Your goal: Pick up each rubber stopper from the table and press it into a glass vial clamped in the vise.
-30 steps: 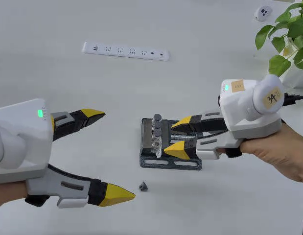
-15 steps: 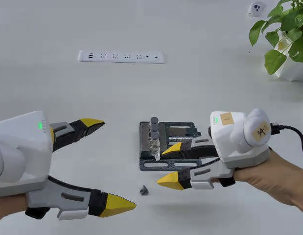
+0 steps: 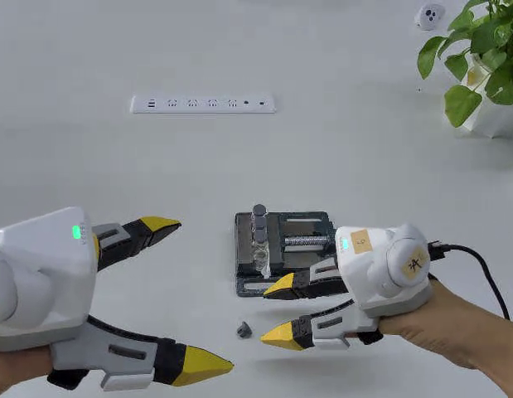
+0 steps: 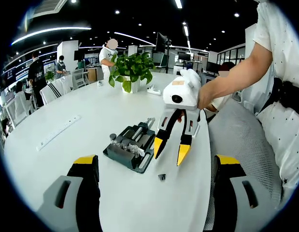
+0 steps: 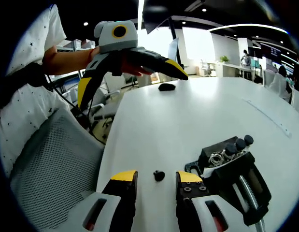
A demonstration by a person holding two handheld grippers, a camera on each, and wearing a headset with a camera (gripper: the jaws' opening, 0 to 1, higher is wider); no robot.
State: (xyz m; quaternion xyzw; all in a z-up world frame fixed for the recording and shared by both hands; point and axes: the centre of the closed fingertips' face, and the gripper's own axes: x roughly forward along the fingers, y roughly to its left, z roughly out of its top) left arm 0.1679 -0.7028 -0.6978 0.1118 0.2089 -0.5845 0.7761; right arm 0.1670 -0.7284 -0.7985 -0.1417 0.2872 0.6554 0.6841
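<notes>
Black rubber stopper (image 3: 244, 330) lies loose on the white table (image 3: 115, 166), on the near side of the vise (image 3: 306, 224); the right gripper (image 3: 267, 317), jaws half open and empty, points at it from the right. Left gripper (image 3: 203, 293) gapes wide at near left, holding nothing.

Parted fingers (image 5: 121, 188) of right gripper (image 5: 155, 181), stopper (image 5: 159, 175) just ahead, vise (image 5: 236, 180) nearby

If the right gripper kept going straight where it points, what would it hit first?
Probably the small dark stopper lying on the table, just ahead and centred between the open jaws of the right gripper; height above it is hard to judge.
</notes>
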